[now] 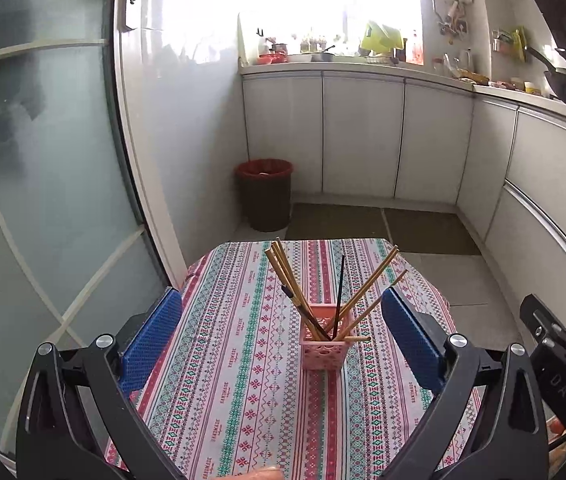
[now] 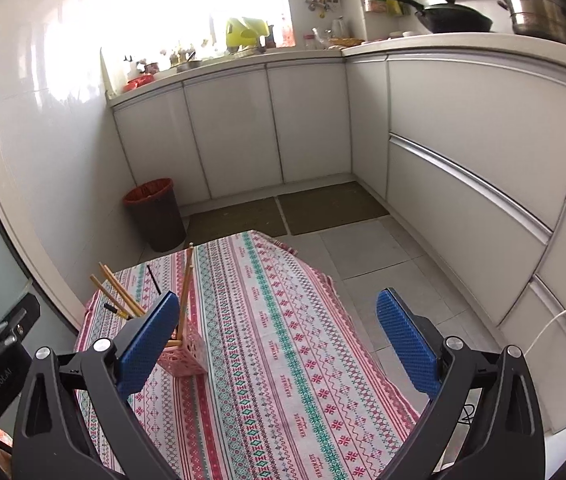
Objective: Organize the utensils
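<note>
Both grippers hang empty above the table: the left gripper (image 1: 281, 334) has its blue pads spread wide with nothing between them, and the right gripper (image 2: 279, 334) is just as wide apart and just as bare. Beneath them lies the patterned tablecloth (image 1: 243, 400), covering the small table, with white kitchen cabinets (image 1: 363, 136) and a dark waste bin (image 1: 265, 194) on the floor beyond. On the cloth stands the pink holder (image 1: 325, 346), a small lattice basket, upright, framed almost centrally between the left gripper's pads and showing behind the right gripper's left pad in the right wrist view. In it the chopsticks (image 1: 283, 276) fan out in leaning bundles, mostly wooden, with a dark one (image 1: 339, 292) nearly upright among them. No loose utensil shows on the cloth, so the sorting looks nearly or fully done. If any tidying remains, it is probably gathering the splayed sticks: come down from above, close gently on a bundle near its upper half, and steady the light basket with the other gripper so it does not tip or slide on the fabric.
</note>
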Demonstrator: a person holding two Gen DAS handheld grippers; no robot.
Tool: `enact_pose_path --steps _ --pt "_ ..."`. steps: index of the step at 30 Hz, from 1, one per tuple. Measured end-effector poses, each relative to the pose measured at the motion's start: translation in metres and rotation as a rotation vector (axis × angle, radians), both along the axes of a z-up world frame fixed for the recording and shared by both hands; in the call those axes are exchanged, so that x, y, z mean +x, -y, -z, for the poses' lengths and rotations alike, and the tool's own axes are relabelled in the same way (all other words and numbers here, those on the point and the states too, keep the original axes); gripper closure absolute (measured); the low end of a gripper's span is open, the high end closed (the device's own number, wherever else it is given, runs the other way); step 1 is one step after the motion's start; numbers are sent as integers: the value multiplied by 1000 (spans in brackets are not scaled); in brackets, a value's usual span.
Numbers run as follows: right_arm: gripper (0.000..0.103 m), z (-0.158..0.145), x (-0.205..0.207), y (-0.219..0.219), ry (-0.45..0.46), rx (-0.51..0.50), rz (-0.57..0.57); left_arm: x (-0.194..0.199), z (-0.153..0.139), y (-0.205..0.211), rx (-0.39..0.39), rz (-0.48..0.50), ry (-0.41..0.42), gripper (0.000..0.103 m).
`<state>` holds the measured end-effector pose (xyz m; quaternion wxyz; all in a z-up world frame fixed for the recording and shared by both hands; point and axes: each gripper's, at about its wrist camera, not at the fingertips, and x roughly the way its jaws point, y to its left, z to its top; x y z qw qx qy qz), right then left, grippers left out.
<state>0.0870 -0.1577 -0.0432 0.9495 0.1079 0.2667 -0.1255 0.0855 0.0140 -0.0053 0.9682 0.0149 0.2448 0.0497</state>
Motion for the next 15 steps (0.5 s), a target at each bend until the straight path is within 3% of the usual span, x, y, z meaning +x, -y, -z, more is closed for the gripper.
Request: enact_pose_path --steps 15 --pt "7 2 3 5 -19 21 4 -1 3 7 14 7 -2 7"
